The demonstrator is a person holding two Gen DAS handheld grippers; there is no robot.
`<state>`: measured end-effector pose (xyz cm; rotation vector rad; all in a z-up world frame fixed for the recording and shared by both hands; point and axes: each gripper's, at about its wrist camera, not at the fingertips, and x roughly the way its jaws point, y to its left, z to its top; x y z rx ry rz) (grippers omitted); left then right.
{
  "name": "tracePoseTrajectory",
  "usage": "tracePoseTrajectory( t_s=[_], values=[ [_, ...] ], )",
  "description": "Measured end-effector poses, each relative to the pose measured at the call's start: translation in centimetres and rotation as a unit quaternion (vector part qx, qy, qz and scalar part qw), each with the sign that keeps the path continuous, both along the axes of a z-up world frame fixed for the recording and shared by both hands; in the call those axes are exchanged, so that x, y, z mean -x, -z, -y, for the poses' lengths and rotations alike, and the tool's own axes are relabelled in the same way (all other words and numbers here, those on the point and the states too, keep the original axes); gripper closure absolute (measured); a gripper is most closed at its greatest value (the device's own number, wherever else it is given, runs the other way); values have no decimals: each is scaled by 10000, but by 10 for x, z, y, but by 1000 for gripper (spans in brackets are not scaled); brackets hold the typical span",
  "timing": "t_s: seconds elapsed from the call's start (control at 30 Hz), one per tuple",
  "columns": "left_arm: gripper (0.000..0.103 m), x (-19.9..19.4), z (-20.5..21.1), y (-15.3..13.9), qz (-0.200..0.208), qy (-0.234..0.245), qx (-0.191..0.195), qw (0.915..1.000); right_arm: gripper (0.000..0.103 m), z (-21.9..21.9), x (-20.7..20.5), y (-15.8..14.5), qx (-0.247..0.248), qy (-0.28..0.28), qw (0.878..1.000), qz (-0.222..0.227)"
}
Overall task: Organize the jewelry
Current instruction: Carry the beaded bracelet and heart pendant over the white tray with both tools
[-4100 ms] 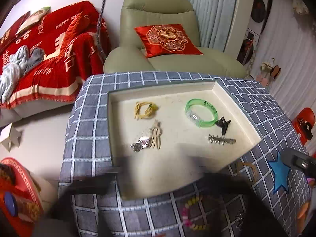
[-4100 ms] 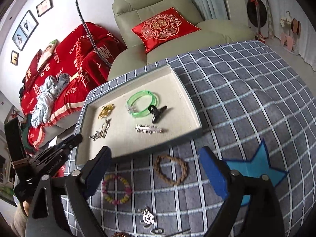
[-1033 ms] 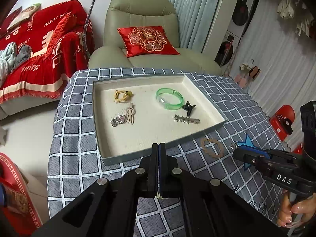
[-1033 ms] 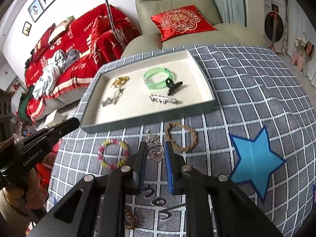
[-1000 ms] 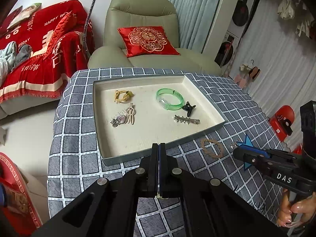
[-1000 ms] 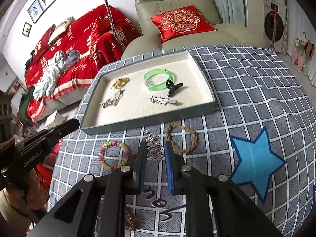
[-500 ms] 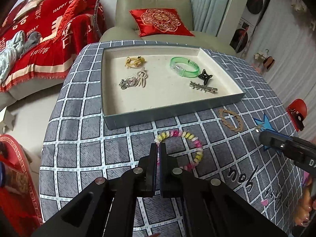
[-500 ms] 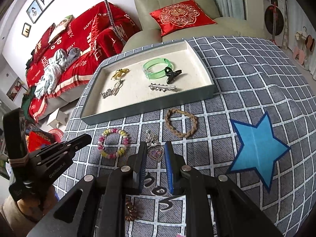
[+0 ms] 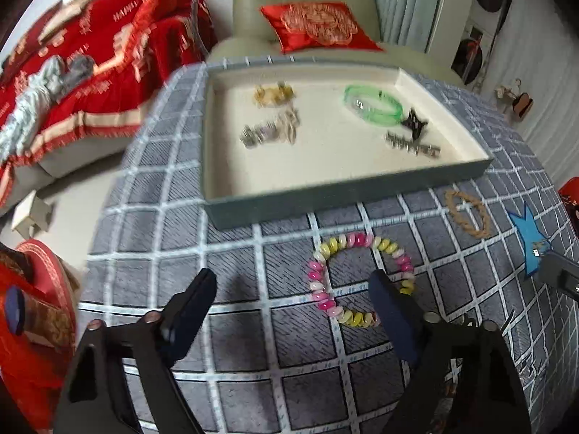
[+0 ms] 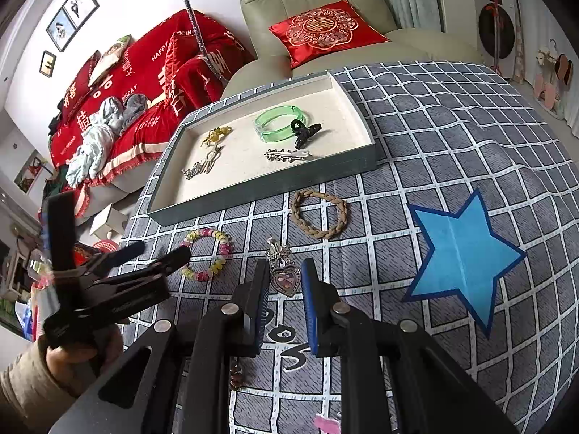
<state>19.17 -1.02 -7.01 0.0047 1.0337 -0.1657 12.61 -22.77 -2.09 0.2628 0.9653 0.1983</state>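
My left gripper [image 9: 293, 285] is open, low over the checked cloth, its right finger at the pink and yellow bead bracelet [image 9: 356, 278], also in the right wrist view [image 10: 208, 253]. My right gripper [image 10: 284, 282] is shut on a silver heart pendant [image 10: 284, 276]. A braided brown bracelet [image 10: 319, 214] lies on the cloth in front of the grey tray [image 10: 275, 182]. The tray holds a green bangle [image 10: 278, 123], a black claw clip [image 10: 305, 133], a silver hair clip [image 10: 287, 154], a gold piece [image 10: 217, 134] and a silver piece [image 10: 202, 166].
A blue paper star [image 10: 459, 253] lies on the cloth to the right. A small brown bead item [image 10: 235, 376] lies under my right gripper. A green armchair with a red cushion [image 10: 325, 32] stands behind the table. A red-covered sofa [image 10: 144, 72] stands at the left.
My left gripper has opened wide and dropped closer to the bead bracelet. My right gripper stays shut on the heart pendant with little movement.
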Motion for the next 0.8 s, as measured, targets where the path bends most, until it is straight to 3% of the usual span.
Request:
tracePoseTrajectory(
  t_s=[0.03,0.13,0.2,0.23,0.27,0.37,0.8],
  values=[
    [18,-1,0,3,-58,4,8,10000,84,0,0,0,1,1,10000,1],
    [23,-1,7,4,97,122,-65,9999,84,1,0,0,-3,18,10000,0],
    [45,1,12,4,240,292,-184,9991,84,2,1,0,1,25,10000,3],
    [70,2,16,3,278,398,-182,9987,84,2,2,0,6,28,10000,3],
    [78,3,18,1,267,469,-172,9984,84,2,2,0,8,31,10000,4],
    [78,6,16,-4,199,602,219,9978,84,3,1,-2,-1,44,10000,21],
    [78,-1,-2,-82,797,596,831,9916,84,7,-25,-31,-58,131,9996,254]
  ],
)
